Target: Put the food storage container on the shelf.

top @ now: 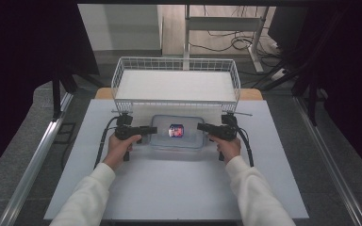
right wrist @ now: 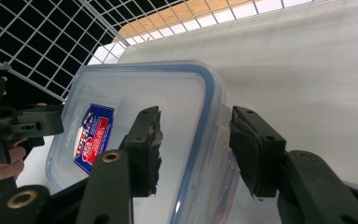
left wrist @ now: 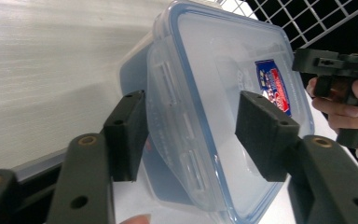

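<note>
A clear plastic food box (top: 176, 132) with a blue-rimmed snap lid sits flat on the white table (top: 179, 188), just in front of a white wire basket (top: 176, 84); a bright printed label (top: 176, 130) marks the middle of the lid. A person in white sleeves reaches in from the near edge, holding a tool in each hand; the left tool (top: 152, 130) points level at the box's left end and the right tool (top: 200, 126) at its right end, so the two face each other across the lid. In the left gripper view the left tool's jaws are spread, one foam pad (left wrist: 261, 133) over the lid and the other below the side latch flap (left wrist: 179, 126), neither pressing; in the right gripper view the right tool's jaws likewise stand apart, straddling the lid's edge without pinching it. The box looks light, probably empty, and fairly stiff; its smooth plastic is likely slippery, and the thin walls could flex under a hard squeeze. The sturdiest hold seems to be the lid's rim or the latch flaps at each short end. Both forearms run forward, roughly parallel, wrists turned inward, hands low near the table.
</note>
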A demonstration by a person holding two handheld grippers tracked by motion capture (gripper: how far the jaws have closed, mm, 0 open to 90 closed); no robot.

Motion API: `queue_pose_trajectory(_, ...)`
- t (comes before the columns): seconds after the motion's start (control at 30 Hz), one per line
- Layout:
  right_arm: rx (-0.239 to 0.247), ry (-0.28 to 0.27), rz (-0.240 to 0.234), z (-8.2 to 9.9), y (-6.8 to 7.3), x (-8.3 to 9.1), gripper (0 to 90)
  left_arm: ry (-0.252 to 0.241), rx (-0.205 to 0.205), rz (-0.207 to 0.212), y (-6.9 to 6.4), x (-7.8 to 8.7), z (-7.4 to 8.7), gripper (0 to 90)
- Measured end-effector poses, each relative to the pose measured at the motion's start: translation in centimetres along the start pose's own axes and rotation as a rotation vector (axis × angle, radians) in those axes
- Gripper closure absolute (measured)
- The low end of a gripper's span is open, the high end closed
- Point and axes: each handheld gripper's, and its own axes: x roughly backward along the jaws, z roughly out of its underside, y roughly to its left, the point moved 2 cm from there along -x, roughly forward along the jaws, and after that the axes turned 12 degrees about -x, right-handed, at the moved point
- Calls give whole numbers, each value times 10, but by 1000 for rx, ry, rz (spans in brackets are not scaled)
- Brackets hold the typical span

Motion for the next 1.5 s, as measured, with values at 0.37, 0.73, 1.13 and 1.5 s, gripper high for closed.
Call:
queue_pose_trajectory(0.37,332,-63,52,23,32,52,413,-24,-150,-79,-27,41,7,302)
queue_pose_trajectory(0.73,628,68,27,81,69,75,738,77,-288,-55,-71,66,61,286)
queue_pose_trajectory(1.13,764,257,82,122,81,12,891,125,-358,-44,-97,72,88,274)
queue_pose_trajectory(1.5,802,221,190,112,67,-32,891,126,-338,-25,-96,70,93,267)
